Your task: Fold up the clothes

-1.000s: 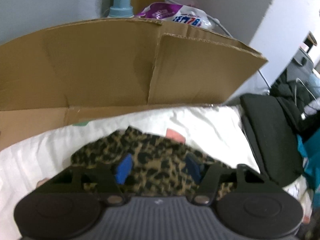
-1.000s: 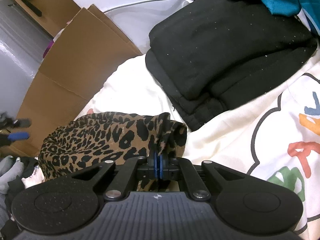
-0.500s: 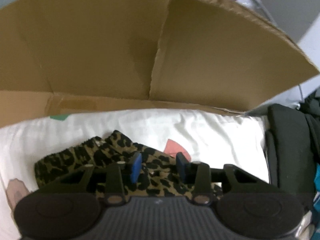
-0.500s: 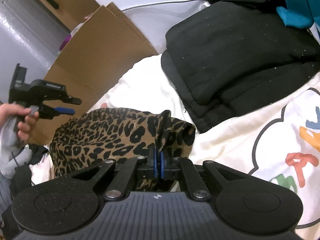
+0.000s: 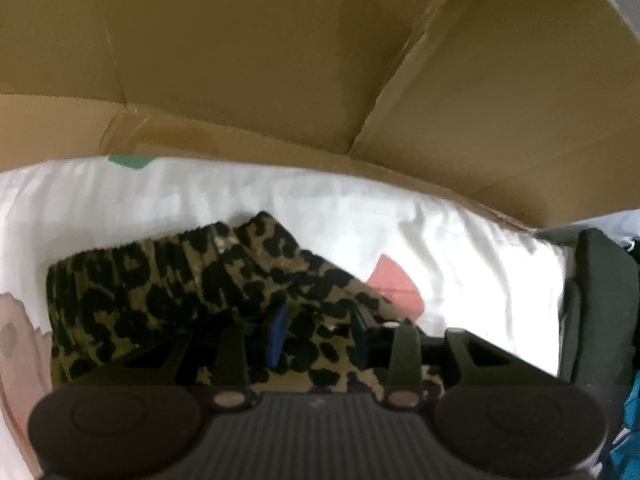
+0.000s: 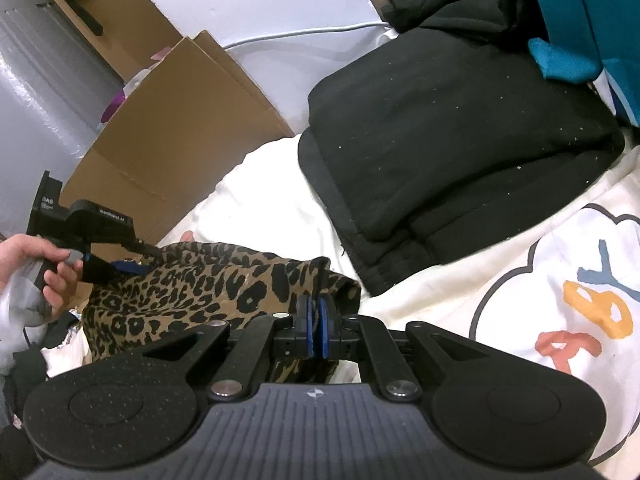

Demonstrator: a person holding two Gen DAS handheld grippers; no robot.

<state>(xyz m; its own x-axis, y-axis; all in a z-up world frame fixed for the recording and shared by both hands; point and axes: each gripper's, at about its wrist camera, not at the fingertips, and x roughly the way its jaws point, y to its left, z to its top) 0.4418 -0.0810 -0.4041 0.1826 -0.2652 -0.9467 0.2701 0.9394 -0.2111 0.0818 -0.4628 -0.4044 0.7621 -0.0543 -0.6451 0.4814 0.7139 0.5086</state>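
Item: leopard-print garment (image 6: 192,292). Lies bunched in a loose, uneven heap on the white printed bedsheet (image 6: 500,280), near the cardboard (image 6: 172,128) at the bed's far edge. No flat panels or straight creases show; as it lies, it does not read as folded.

Right tongs (image 6: 315,330): blue pads pressed together on a raised corner of the garment, which stands up in a peak above them.

Left tongs (image 5: 316,332): pads parted with a clear gap, set over the garment's top surface with leopard cloth showing between them; nothing pinched. The right view shows them at the heap's far left edge, a hand (image 6: 28,260) on the handle.

Item: black garments (image 6: 440,152). Stacked flat with squared edges just beside the leopard piece; they lie as folded things would.

Item: teal garment (image 6: 568,40), heaped loose beyond the black stack.

Progress, judged: black stack looks settled; leopard piece wants spreading and folding; teal piece likely outstanding.
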